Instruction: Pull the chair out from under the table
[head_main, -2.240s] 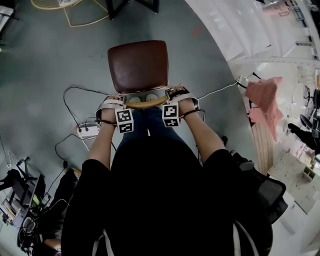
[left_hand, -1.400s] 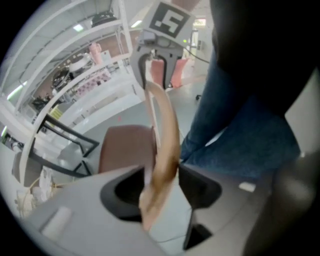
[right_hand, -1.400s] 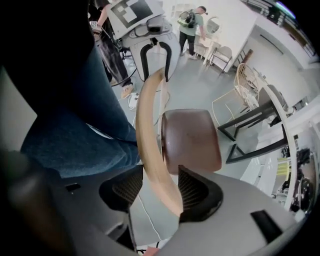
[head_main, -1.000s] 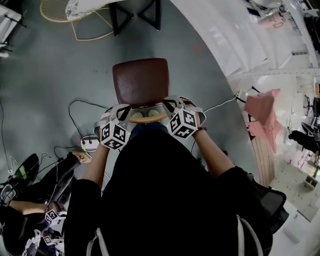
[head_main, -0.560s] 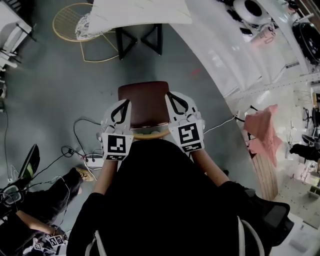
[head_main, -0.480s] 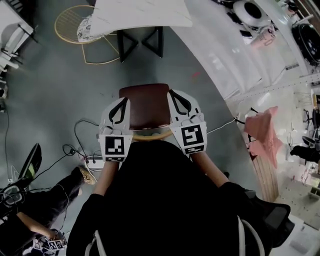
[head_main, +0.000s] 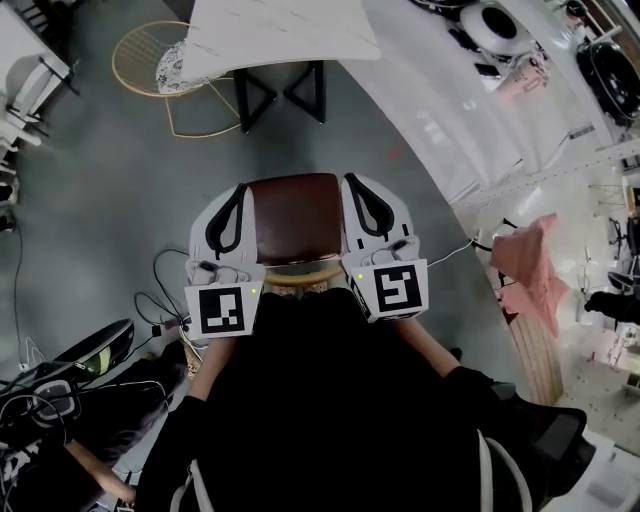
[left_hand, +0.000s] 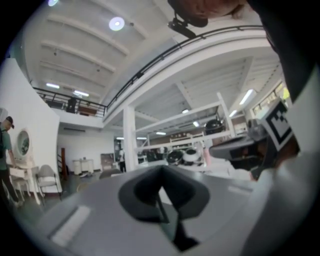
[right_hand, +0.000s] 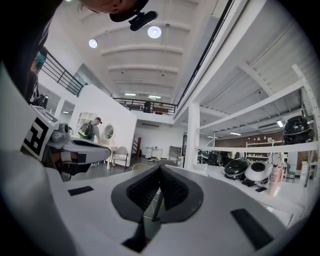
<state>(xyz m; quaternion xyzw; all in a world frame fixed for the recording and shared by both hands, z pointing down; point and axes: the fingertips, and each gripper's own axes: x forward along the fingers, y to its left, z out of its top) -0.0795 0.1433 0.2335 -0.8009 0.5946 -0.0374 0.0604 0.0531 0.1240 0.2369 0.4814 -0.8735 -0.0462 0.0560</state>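
The chair (head_main: 293, 218) has a brown seat and a curved wooden backrest (head_main: 305, 276). It stands on the grey floor just in front of the person, apart from the white table (head_main: 285, 30) farther off. My left gripper (head_main: 238, 192) and right gripper (head_main: 353, 183) are held up level, one over each side of the seat. Both are shut with nothing between the pads. In the gripper views the left gripper (left_hand: 161, 172) and right gripper (right_hand: 160, 170) point out into the hall, and the chair is hidden there.
Black crossed table legs (head_main: 283, 90) stand beyond the chair, with a yellow wire chair (head_main: 165, 60) to their left. Cables and a power strip (head_main: 165, 300) lie on the floor at left. A long white counter (head_main: 470, 100) and a pink cloth (head_main: 525, 265) are at right.
Both grippers have left the chair's backrest, risen and swung from pointing down to level. The head view has tilted forward, and the table now shows.
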